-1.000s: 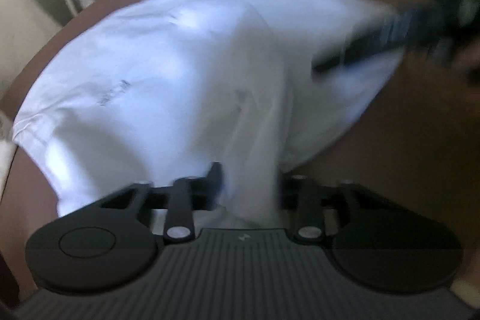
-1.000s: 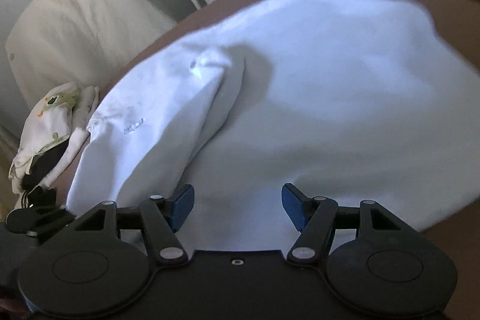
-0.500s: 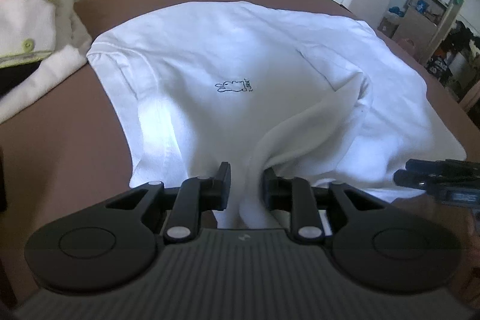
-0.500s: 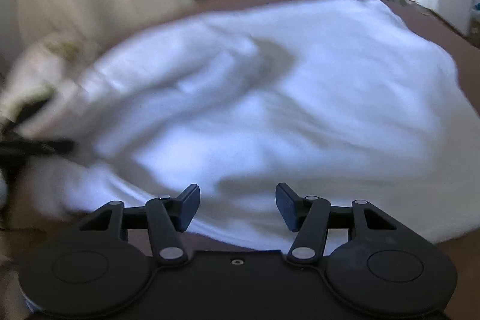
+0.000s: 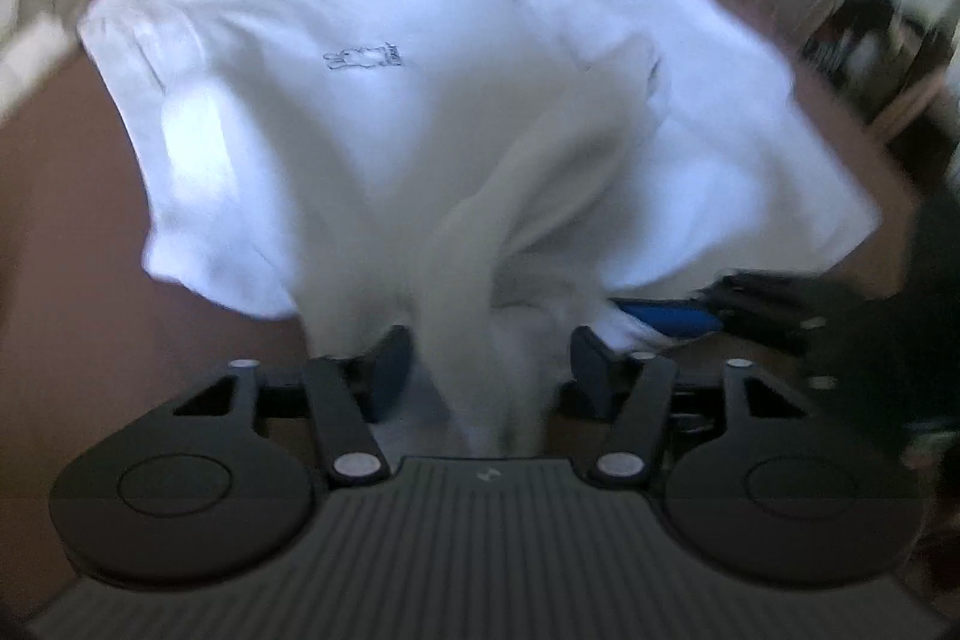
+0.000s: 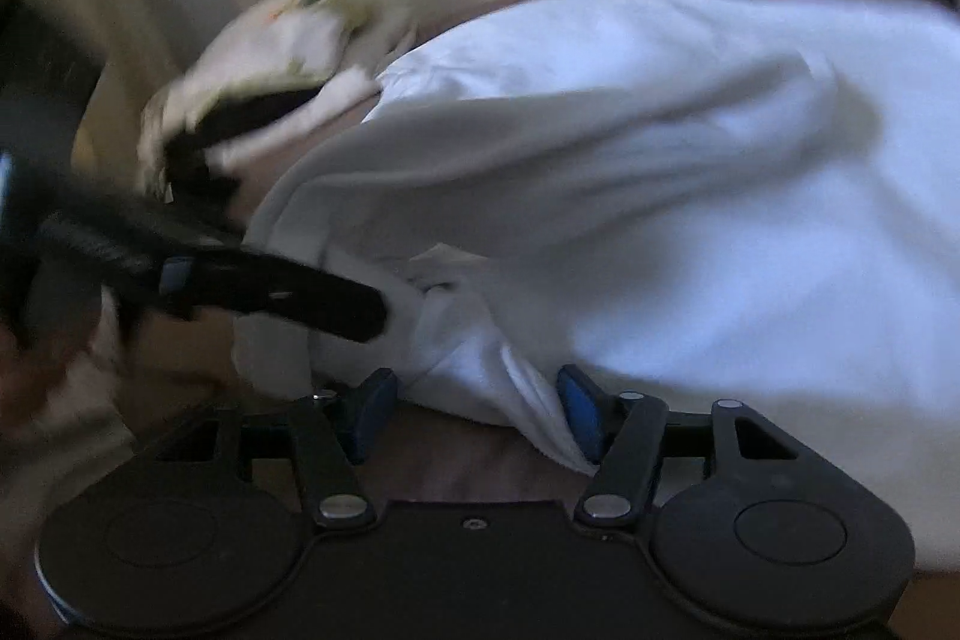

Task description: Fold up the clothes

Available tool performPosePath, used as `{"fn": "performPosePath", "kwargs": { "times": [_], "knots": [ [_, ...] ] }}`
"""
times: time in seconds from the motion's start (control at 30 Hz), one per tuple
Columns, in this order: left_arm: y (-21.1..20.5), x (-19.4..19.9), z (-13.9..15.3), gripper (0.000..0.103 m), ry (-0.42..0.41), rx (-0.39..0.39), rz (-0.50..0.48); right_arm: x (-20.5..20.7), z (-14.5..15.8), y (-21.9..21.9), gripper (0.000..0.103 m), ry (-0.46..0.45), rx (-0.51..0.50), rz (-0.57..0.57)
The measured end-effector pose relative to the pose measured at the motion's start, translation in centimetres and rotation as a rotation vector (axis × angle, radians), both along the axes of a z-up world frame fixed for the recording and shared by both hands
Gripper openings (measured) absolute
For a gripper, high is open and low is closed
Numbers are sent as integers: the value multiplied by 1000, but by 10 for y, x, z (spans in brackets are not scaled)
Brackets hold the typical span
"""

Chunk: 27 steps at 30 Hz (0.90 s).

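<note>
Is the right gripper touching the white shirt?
Touching. In the right wrist view, a bunched edge of the white shirt lies between the closing jaws of the right gripper, against the right-hand pad.

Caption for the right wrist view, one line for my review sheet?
Right gripper closing around a bunched edge of the white shirt on the brown surface, left gripper alongside.
</note>
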State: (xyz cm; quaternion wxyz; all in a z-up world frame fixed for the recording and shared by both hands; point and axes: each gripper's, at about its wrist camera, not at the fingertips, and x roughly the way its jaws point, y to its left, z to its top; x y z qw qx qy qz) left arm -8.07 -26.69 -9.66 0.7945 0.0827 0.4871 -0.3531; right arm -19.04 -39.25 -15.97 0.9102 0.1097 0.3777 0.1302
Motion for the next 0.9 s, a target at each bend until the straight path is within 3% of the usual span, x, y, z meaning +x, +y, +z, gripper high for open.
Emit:
{"fn": "performPosePath", "kwargs": {
  "times": [0.03, 0.1, 0.17, 0.3, 0.43, 0.53, 0.63, 0.73, 0.77, 0.9],
  "knots": [
    [0, 1, 6, 36, -62, 37, 16, -3, 4, 0, 17, 0, 1, 4],
    [8, 1, 22, 27, -134, 8, 30, -12, 14, -8, 13, -22, 43, -8],
    [18, -3, 41, 26, -197, -43, 42, -22, 28, -18, 12, -59, 94, -28],
    [22, -15, 58, 26, -334, -36, 50, -37, 49, -30, 12, -138, 158, -25],
    [23, -7, 42, 35, -293, -21, 124, -39, 51, -37, 11, -193, 241, -24],
    [25, -5, 32, 35, -254, -25, 139, -36, 50, -34, 11, -168, 203, -28],
    [27, -4, 32, 35, -288, 5, 145, -34, 52, -27, 12, -165, 171, -6],
    [33, 0, 38, 34, -387, 105, 190, -33, 54, -14, 12, -185, 87, 53],
    [37, 5, 38, 32, -393, 130, 204, -32, 51, -7, 12, -168, 45, 78],
    [57, 16, 35, 35, -278, 83, 227, -20, 27, 14, 12, 5, -93, 148]
  ]
}}
